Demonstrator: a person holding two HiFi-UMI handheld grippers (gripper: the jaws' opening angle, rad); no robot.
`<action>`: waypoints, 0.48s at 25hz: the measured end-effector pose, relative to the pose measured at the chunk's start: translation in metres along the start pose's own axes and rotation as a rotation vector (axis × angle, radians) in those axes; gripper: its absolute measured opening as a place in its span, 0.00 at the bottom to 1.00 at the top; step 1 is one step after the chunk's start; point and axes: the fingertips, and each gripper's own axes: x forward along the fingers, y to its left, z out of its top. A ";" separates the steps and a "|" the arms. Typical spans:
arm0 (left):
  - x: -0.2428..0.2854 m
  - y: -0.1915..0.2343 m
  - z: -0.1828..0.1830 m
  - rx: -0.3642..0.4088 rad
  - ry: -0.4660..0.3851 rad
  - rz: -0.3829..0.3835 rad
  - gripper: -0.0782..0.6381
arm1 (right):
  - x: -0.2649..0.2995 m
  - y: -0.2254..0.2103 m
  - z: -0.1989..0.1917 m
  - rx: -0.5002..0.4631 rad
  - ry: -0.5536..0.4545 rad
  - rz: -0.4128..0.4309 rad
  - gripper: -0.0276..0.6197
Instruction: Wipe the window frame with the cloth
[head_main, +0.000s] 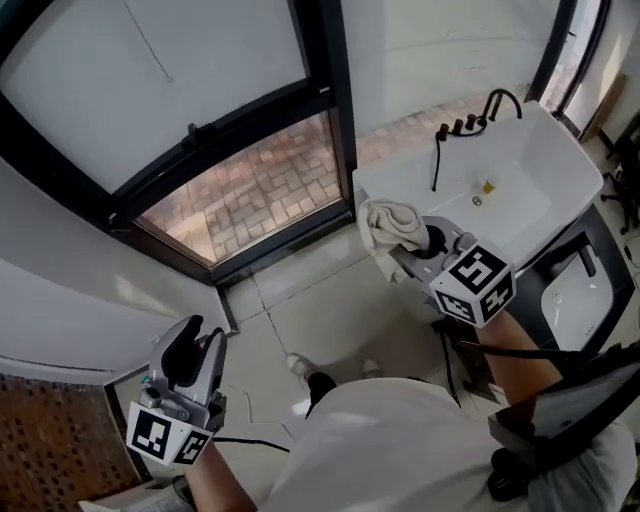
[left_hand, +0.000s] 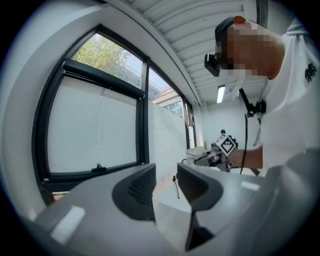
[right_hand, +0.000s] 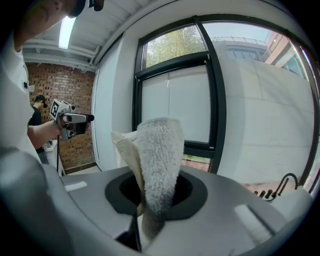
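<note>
The black window frame (head_main: 340, 110) runs across the top of the head view, its lower rail (head_main: 250, 255) down near the floor. My right gripper (head_main: 408, 248) is shut on a cream terry cloth (head_main: 385, 222), held just right of the frame's upright. In the right gripper view the cloth (right_hand: 159, 160) stands up between the jaws, with the window frame (right_hand: 216, 100) behind it. My left gripper (head_main: 197, 340) hangs low at the left, by the white wall. Its jaws stand apart with nothing between them (left_hand: 166, 187), and they point toward the frame (left_hand: 142, 120).
A white sink (head_main: 555, 150) with a black faucet (head_main: 500, 98) stands at the right, on a black stand (head_main: 590, 255). Brick paving (head_main: 260, 190) shows through the lower glass. The person's shoes (head_main: 305, 368) rest on the tiled floor. Another person (right_hand: 36, 119) stands far off by a brick wall.
</note>
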 end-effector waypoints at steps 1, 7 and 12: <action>-0.001 -0.005 -0.002 0.004 0.004 -0.007 0.32 | -0.003 0.003 -0.002 -0.002 0.001 0.002 0.15; 0.002 -0.011 -0.006 -0.004 0.016 -0.053 0.32 | -0.016 0.012 0.007 -0.006 -0.023 -0.023 0.15; 0.008 -0.012 -0.002 0.008 0.019 -0.080 0.32 | -0.016 0.013 0.007 -0.004 -0.013 -0.024 0.15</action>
